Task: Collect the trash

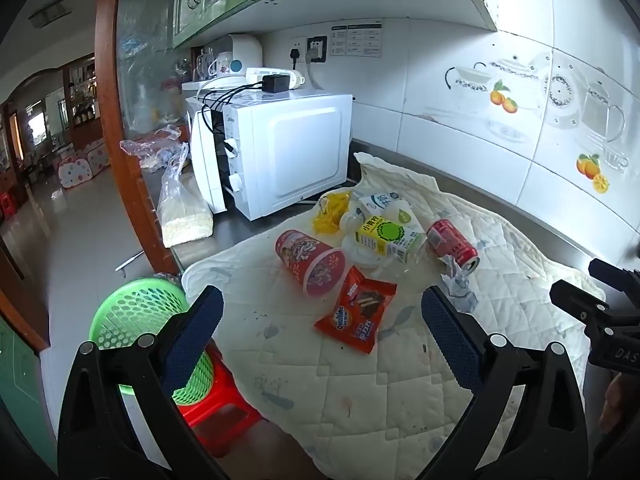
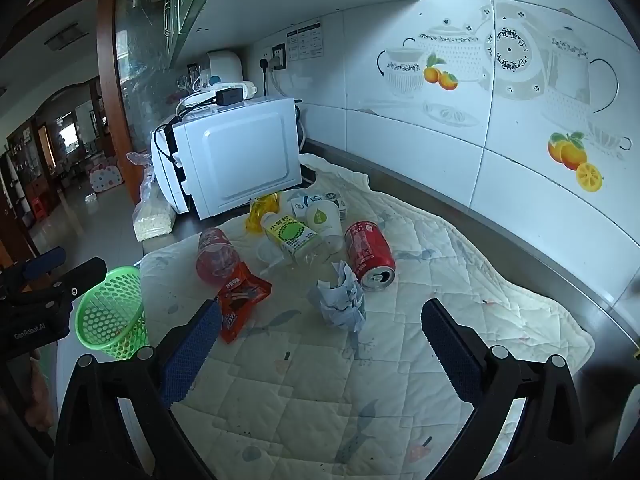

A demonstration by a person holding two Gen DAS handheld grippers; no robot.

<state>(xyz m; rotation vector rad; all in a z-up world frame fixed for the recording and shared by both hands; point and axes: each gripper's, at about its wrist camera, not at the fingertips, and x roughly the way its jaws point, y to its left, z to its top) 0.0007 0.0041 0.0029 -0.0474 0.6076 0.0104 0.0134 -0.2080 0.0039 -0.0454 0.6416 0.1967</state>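
Trash lies on a quilted white cloth (image 1: pixel 360 380): a red paper cup (image 1: pixel 310 260) on its side, an orange Ovaltine wrapper (image 1: pixel 358 314), a yellow-labelled bottle (image 1: pixel 386 238), a red can (image 1: pixel 452 244), crumpled grey paper (image 2: pixel 340 300) and a yellow bag (image 1: pixel 330 210). A green mesh basket (image 1: pixel 136 316) stands on a red stool (image 1: pixel 224 412) left of the counter. My left gripper (image 1: pixel 320 328) hangs open above the cloth, just short of the wrapper. My right gripper (image 2: pixel 320 340) is open too, nothing between its fingers, the crumpled paper just ahead.
A white microwave (image 1: pixel 280 152) stands at the back left, with a bag of grains (image 1: pixel 184 216) beside it. Tiled wall (image 2: pixel 520 128) runs along the back. The counter's left edge drops to the floor by the basket (image 2: pixel 110 312).
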